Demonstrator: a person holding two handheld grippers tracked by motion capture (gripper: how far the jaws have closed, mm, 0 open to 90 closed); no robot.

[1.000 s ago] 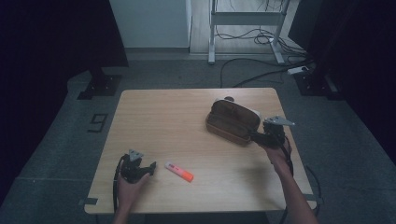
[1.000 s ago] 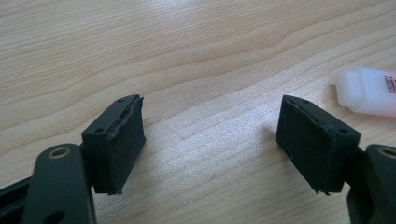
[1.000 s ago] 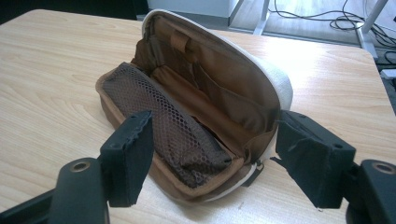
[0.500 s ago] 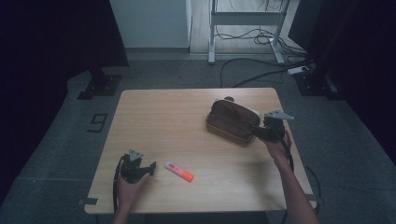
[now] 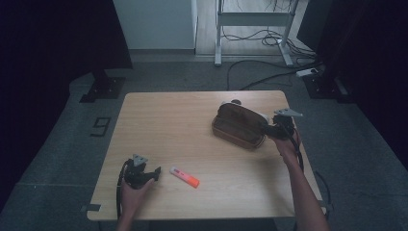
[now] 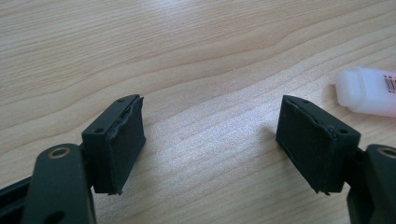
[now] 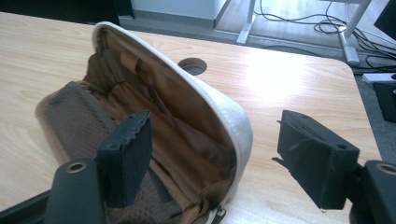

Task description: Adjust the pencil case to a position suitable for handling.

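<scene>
Straddling the pouch's end wall, the right gripper (image 5: 269,130) sits at the near-right end of the open pouch (image 5: 239,126) in the high view. Pouch long axis runs away from this gripper toward the table's far-left; lid edge stands up on the far side. Left gripper (image 5: 155,172) rests low on the table (image 5: 173,120), well apart from the pouch. An orange-tipped marker (image 5: 184,177) lies just beyond its jaws, long axis slanting away to the near right.

Left gripper view: jaws apart, nothing between them, bare wood underneath. White end of the marker (image 6: 369,91) lies ahead and off past the right jaw, outside the gap.

Right gripper view: jaws apart, not pressing. Left jaw is inside the pouch over the brown lining; right jaw is outside over bare table. The pale rim (image 7: 233,121) of the pouch wall rises between them, closer to the left jaw.

Judgement: right hand is the nearer one for the pouch, and closing here would likely pinch the rim. Left hand is nearer the marker and needs a shift to its right to bracket it.
</scene>
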